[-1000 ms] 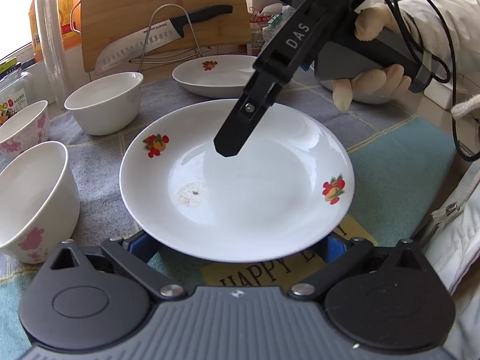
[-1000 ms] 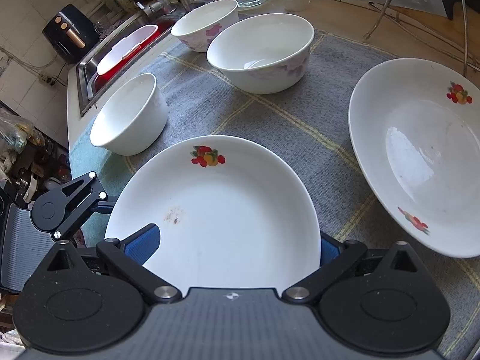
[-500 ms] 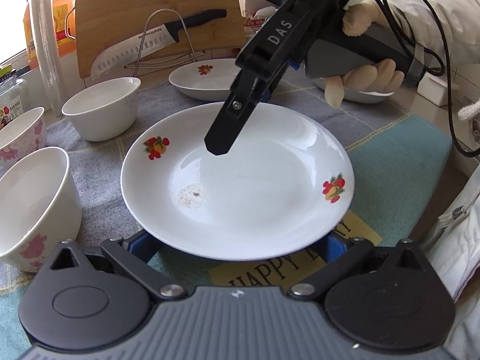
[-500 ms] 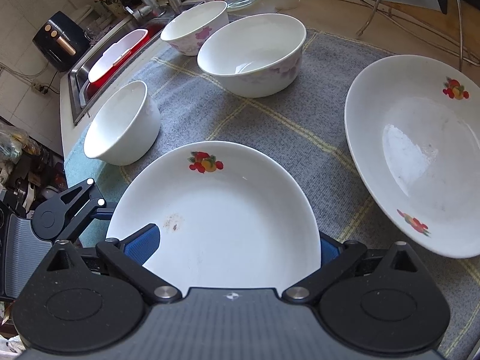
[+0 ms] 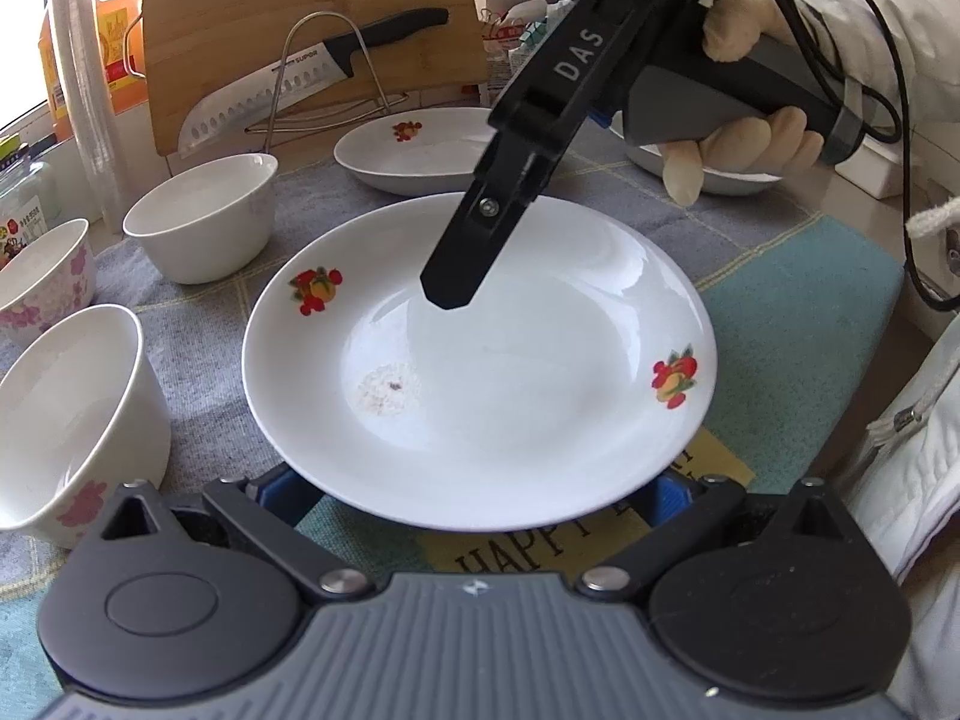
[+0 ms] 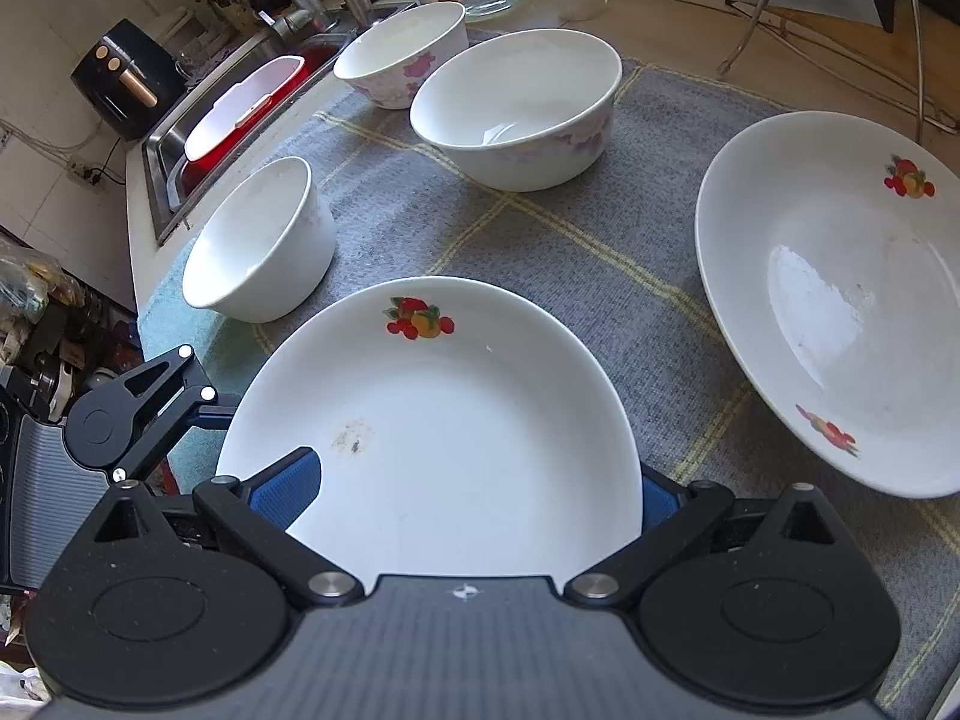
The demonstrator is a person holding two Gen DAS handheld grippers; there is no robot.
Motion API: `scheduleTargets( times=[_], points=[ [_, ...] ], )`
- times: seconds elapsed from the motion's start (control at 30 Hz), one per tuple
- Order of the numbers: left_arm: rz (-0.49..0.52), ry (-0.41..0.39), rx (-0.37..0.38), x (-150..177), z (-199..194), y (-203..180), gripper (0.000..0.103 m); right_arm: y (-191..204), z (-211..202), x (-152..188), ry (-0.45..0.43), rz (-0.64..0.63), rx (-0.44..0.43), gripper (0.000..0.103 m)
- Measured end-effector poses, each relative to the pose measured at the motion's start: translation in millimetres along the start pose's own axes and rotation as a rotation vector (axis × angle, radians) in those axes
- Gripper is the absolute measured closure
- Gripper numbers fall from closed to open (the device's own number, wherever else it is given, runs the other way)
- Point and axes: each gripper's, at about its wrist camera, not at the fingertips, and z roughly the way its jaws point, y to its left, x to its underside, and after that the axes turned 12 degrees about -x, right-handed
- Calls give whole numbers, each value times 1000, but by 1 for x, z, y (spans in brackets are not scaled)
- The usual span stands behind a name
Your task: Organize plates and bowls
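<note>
Right claw (image 5: 447,294) has slid further left over the plate (image 5: 480,372) since before. Plate: white w/ fruit prints, small brown smudge, on table cloth (image 6: 540,240). Both claws spread wide, straddling plate rim; left claw (image 5: 480,489) blue pads barely visible.

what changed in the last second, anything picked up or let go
Hardly anything. The right gripper only drifted slightly sideways over the white fruit-patterned plate, jaws still wide astride its rim. The left gripper stayed open at the near rim. Nothing was gripped or released.
</note>
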Motion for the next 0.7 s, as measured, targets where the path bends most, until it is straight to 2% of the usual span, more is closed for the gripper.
scheduleTargets(
  times=[0.17,0.7],
  points=[
    [-16,1,8,-6,-5,0,1,3,-9,3,-7,-8,-2,0],
    [57,-33,18,-44,-12,-31,1,-9,-61,23,-91,2,21,0]
  ],
)
